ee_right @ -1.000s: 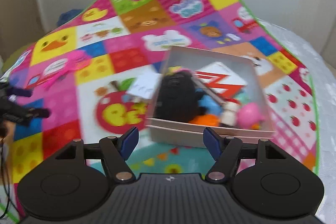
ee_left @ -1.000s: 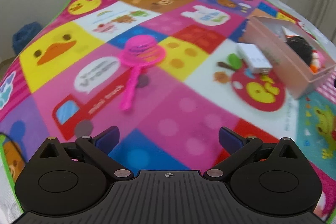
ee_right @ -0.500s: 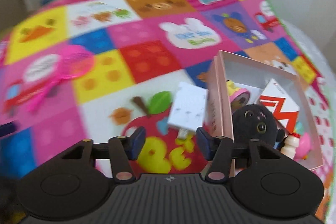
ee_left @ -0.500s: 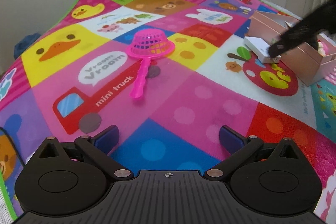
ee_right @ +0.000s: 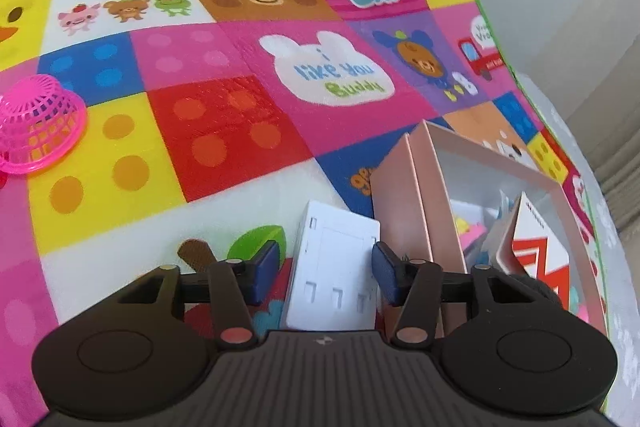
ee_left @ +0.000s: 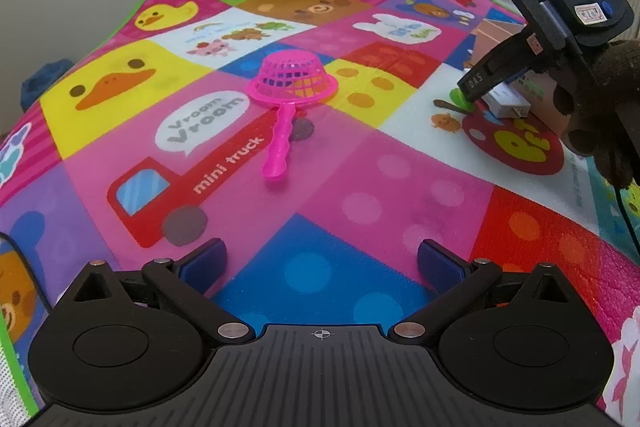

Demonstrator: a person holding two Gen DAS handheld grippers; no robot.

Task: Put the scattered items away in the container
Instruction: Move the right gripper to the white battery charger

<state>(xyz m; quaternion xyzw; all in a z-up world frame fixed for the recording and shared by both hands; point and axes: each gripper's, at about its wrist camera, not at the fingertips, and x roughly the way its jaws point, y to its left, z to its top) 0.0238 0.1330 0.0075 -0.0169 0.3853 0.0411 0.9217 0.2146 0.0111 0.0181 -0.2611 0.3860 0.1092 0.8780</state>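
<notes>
Our right claw (ee_right: 325, 277) is down low over the colourful play mat (ee_right: 240, 131). Its two blue fingers (ee_right: 266, 261) are spread apart, one on each side of the white box (ee_right: 334, 267). We cannot tell if they touch it. The white box lies flat on the mat, right beside the pink container (ee_right: 420, 203). Inside the container we see a red and white carton (ee_right: 536, 247) and some small toys.

Our left claw (ee_left: 322, 263) is spread wide and holds nothing. It hangs over the mat's blue square. The pink toy strainer (ee_left: 290, 95) lies upside down on the mat ahead of it, well apart from the container.
</notes>
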